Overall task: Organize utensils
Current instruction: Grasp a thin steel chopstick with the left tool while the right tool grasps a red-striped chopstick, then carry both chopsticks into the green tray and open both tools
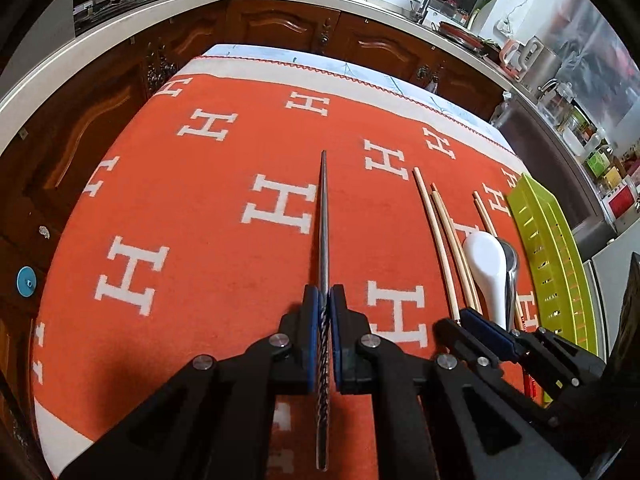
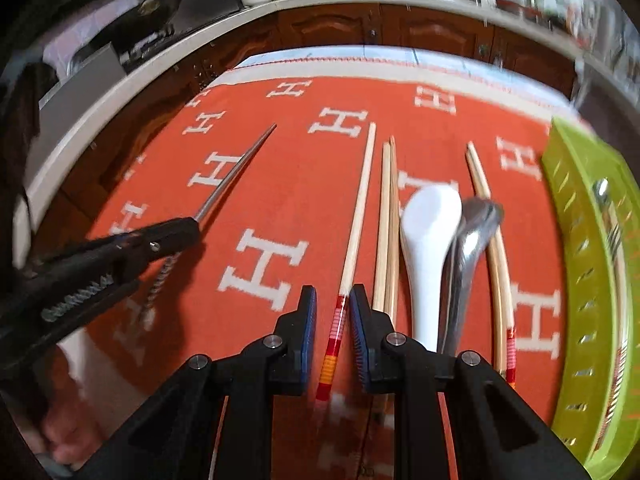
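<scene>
Both grippers are working over the orange cloth (image 1: 192,208), with the green basket (image 2: 588,264) waiting at the right edge as the likely home for everything. Left gripper (image 1: 324,304) is pinching the metal chopstick (image 1: 325,216) along its length, keeping it level. Right gripper (image 2: 333,312) is straddling a banded wooden chopstick (image 2: 356,220), jaws parted, not yet gripping, beside the white spoon (image 2: 428,232).

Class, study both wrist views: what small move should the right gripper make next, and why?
Probably close the right gripper: its jaws straddle the red-banded chopstick with gaps either side, while the left gripper already clamps the metal chopsticks.
</scene>
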